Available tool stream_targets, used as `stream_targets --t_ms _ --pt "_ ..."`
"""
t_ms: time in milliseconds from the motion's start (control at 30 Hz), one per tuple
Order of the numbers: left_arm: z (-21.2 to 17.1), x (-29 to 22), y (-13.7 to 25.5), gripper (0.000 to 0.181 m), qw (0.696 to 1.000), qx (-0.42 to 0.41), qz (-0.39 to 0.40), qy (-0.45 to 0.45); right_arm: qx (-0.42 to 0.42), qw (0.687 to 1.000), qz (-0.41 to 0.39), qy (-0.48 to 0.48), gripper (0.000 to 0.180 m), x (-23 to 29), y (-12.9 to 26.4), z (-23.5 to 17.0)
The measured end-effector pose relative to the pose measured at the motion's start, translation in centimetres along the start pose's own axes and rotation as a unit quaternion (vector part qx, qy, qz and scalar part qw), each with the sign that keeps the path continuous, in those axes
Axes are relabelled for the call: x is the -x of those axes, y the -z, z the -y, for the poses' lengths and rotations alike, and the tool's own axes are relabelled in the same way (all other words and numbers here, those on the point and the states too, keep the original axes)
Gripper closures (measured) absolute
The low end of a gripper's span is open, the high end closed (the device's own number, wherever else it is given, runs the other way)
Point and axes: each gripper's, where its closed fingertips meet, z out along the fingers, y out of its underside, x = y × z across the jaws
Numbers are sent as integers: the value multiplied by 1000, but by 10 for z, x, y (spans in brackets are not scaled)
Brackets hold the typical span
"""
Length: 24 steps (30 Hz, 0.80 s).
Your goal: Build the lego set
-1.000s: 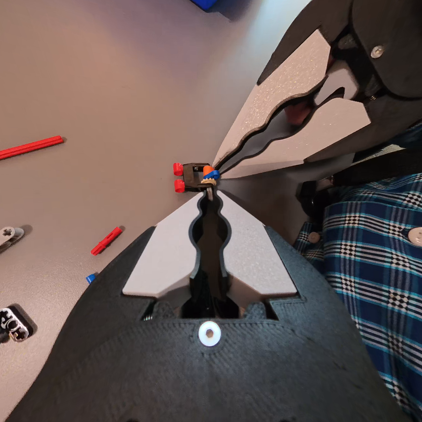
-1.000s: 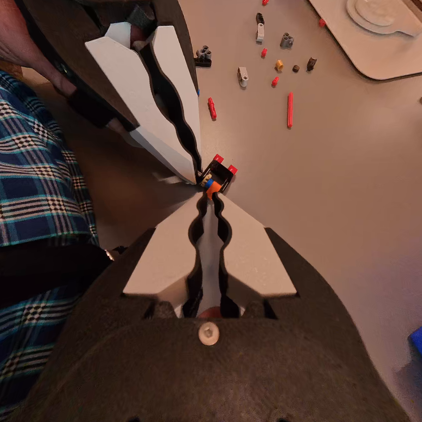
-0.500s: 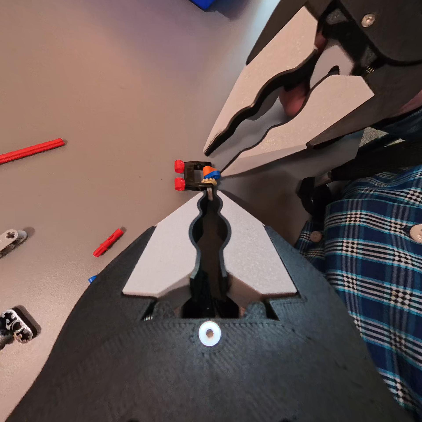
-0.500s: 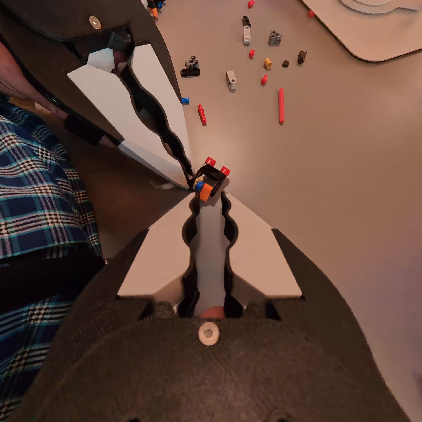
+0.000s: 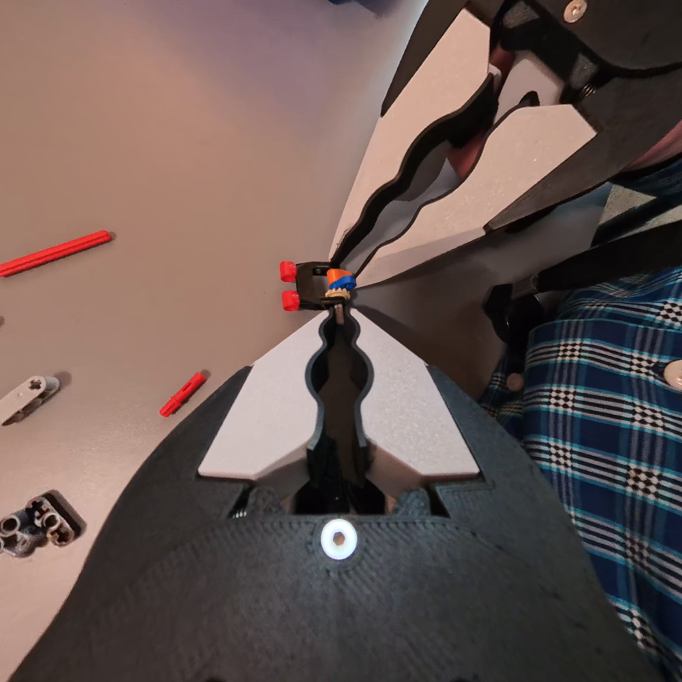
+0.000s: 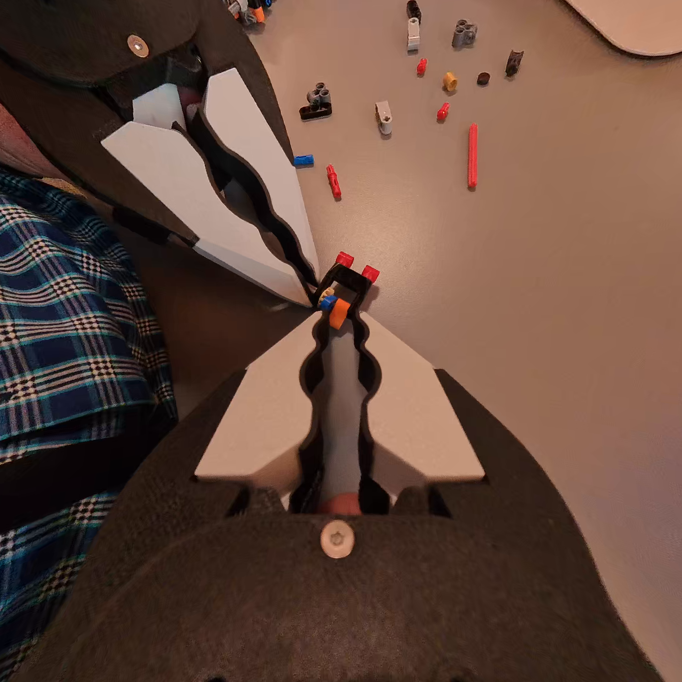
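My left tongs (image 5: pixel 337 318) are together on the grey peg (image 5: pixel 338 313) that sticks out of the small build (image 5: pixel 313 282), holding it just above the table (image 5: pixel 184 129), close in front of my checked shirt (image 5: pixel 590 406). The build is a black frame (image 5: pixel 308 284) with two red pins (image 5: pixel 287 271) on its far side and, on the near side, a tan gear (image 5: pixel 337 294), a blue piece (image 5: pixel 345 283) and an orange ring (image 6: pixel 340 312) stacked on one shaft. Half a second ago my right tongs (image 6: pixel 337 321) stood apart and clear of the build. Now they are back, with the fingers drawn in on either side of the orange ring and apparently clamped on it. The left grip and the build's pose are unchanged over the same interval. I read this as a re-grip: the release let me take a fresh bite on the ring, probably to press or turn it further along the shaft while the left tongs brace the peg. The loose stock lies well apart on the table and is untouched: a long red rod (image 6: pixel 472 155), a short red pin (image 6: pixel 334 181) and a blue pin (image 6: pixel 303 160). Much of the set therefore remains unbuilt.
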Motion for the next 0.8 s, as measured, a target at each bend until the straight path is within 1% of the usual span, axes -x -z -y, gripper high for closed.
stream_targets --t_ms 67,167,300,800 --pt "0 0 0 179 1000 10 6 -8 -1 1000 -4 2 171 0 0 0" --pt "-1 1 0 179 1000 25 12 -14 -10 1000 -15 2 180 -3 2 3" --pt "-1 1 0 179 999 37 14 -18 -7 1000 -13 1 177 -2 1 3" --pt "-1 3 -1 180 997 61 39 -35 -7 1000 -14 -2 178 -2 -1 2"
